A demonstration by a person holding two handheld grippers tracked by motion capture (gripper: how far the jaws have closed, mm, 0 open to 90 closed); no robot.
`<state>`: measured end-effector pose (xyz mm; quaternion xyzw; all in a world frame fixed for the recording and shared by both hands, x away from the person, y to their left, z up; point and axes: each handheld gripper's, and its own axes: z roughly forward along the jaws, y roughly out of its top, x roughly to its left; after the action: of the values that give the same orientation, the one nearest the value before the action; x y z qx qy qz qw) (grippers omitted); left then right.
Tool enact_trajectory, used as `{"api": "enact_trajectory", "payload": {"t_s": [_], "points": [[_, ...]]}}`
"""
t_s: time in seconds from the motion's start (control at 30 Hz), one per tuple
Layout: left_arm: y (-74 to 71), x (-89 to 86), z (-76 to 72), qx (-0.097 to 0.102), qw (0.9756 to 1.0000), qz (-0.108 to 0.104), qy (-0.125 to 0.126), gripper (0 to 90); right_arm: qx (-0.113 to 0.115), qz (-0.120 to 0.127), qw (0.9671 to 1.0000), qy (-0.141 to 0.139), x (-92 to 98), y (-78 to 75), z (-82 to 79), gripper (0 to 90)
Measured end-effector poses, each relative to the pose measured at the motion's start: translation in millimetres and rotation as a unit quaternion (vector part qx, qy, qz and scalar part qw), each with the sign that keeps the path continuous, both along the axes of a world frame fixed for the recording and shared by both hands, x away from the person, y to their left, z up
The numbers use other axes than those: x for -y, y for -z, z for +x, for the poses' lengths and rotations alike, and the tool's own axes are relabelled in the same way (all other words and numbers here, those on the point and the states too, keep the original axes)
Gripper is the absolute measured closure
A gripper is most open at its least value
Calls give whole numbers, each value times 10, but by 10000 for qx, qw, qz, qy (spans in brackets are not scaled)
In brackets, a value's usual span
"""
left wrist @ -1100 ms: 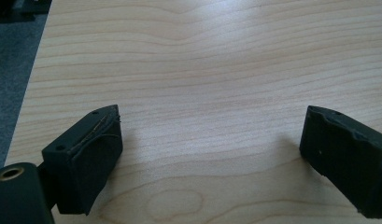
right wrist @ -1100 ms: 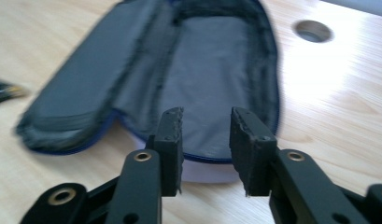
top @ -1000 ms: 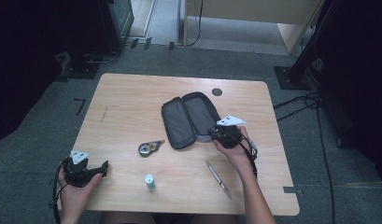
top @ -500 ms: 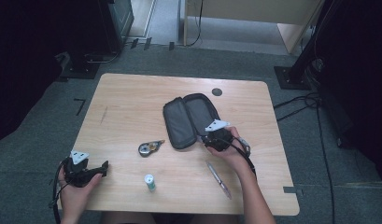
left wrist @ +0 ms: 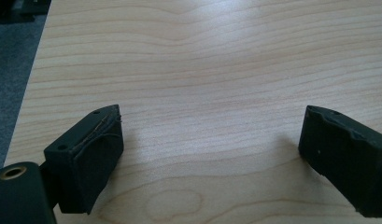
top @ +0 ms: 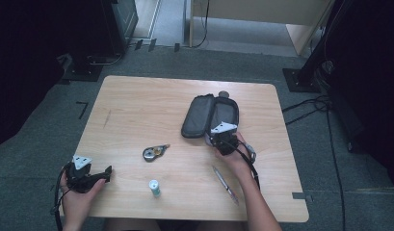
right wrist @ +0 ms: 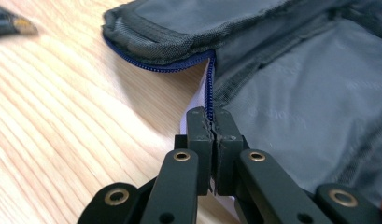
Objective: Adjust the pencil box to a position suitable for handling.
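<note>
I've got the right claw [right wrist: 211, 125] just closing, clamped on the pencil case's [top: 200, 113] zipper edge mid-counter [top: 137, 106] | left claw [left wrist: 212, 154] gaping over bare wood, near corner

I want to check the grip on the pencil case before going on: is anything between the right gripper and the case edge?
Nothing visible stands between them. The right gripper has its jaws shut on the zipper edge of the open pencil case, near its lower corner. Its jaws have just closed. The pen lies apart, nearer the person.
</note>
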<state>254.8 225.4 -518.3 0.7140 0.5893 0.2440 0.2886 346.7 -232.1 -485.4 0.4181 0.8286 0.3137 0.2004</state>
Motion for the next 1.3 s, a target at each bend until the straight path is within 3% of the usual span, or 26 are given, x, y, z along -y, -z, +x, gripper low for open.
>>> {"api": "enact_trajectory", "payload": {"t_s": [0.27, 0.47, 0.57, 0.8, 1.03, 1.07, 1.2, 1.3], "points": [[0, -1, -1, 2, 10000, 5, 7, 69, -152, 519, 9981, 307, -269, -125, 70, 858], [0, -1, -1, 6, 10000, 1, 9, 70, -170, 376, 9991, 56, -370, -102, 120, 716], [0, -1, -1, 6, 10000, 1, 9, 70, -65, 329, 9994, -43, -304, -86, 99, 666], [0, -1, -1, 6, 10000, 2, 9, 70, 25, 660, 9972, -340, -13, -160, -36, 618], [0, 0, -1, 5, 10000, 3, 7, 70, -56, 533, 9967, -613, 125, -67, -110, 577], [0, 0, -1, 5, 10000, 4, 8, 70, -44, 476, 9968, -645, 122, -50, -115, 592], [0, 0, -1, 5, 10000, 3, 8, 70, 117, -28, 9976, -678, 38, -11, -157, 830], [0, -1, -1, 5, 10000, 3, 8, 70, 68, 51, 9974, -712, -52, -43, -155, 892]]}}
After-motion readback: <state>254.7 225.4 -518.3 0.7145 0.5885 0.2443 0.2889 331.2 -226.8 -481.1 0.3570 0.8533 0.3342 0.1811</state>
